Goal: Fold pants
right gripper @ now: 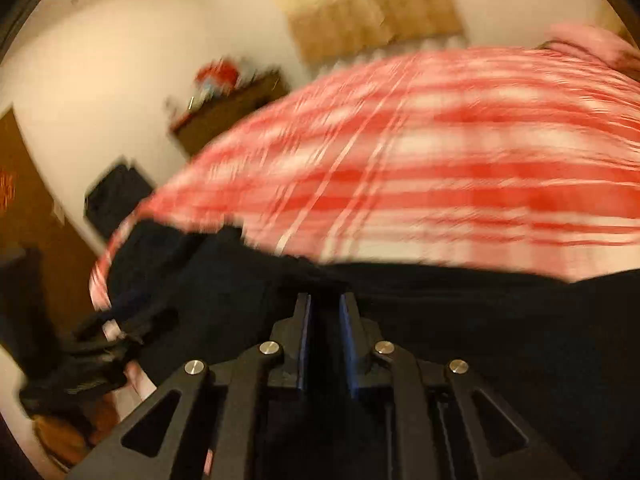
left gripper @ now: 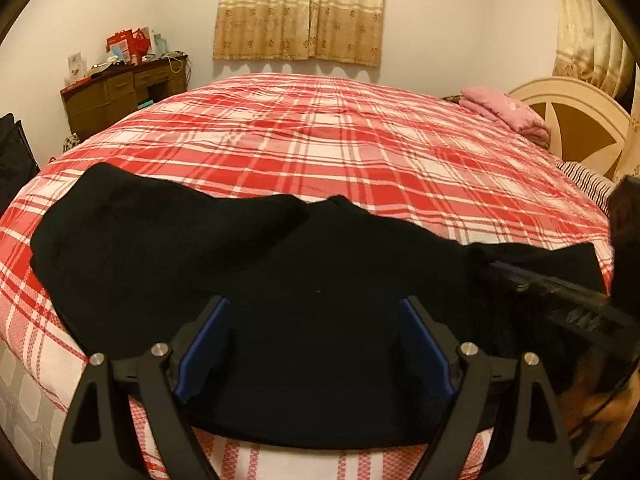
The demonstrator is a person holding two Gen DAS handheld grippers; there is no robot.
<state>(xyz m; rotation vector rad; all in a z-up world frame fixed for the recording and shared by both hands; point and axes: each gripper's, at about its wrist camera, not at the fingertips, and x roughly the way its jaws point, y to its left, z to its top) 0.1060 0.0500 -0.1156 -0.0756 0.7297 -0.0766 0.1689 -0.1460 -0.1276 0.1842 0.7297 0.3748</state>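
Black pants (left gripper: 248, 264) lie crumpled across the near edge of a bed with a red and white plaid cover (left gripper: 340, 140). My left gripper (left gripper: 316, 304) hangs open just over the middle of the pants. Its blue pads (left gripper: 204, 340) stand wide apart, with cloth under and between them but not pinched. In the blurred right wrist view, my right gripper (right gripper: 326, 300) rests on the pants (right gripper: 460, 320) near their far edge. Its jaws are nearly together and black cloth fills the narrow gap. The right gripper (left gripper: 560, 300) also shows at the right edge of the left wrist view.
A pink folded blanket (left gripper: 504, 112) and a cream headboard (left gripper: 580, 116) sit at the far right of the bed. A brown desk (left gripper: 120, 96) with clutter stands against the far left wall. Curtains (left gripper: 300, 8) hang behind. A dark case (right gripper: 116, 196) stands left of the bed.
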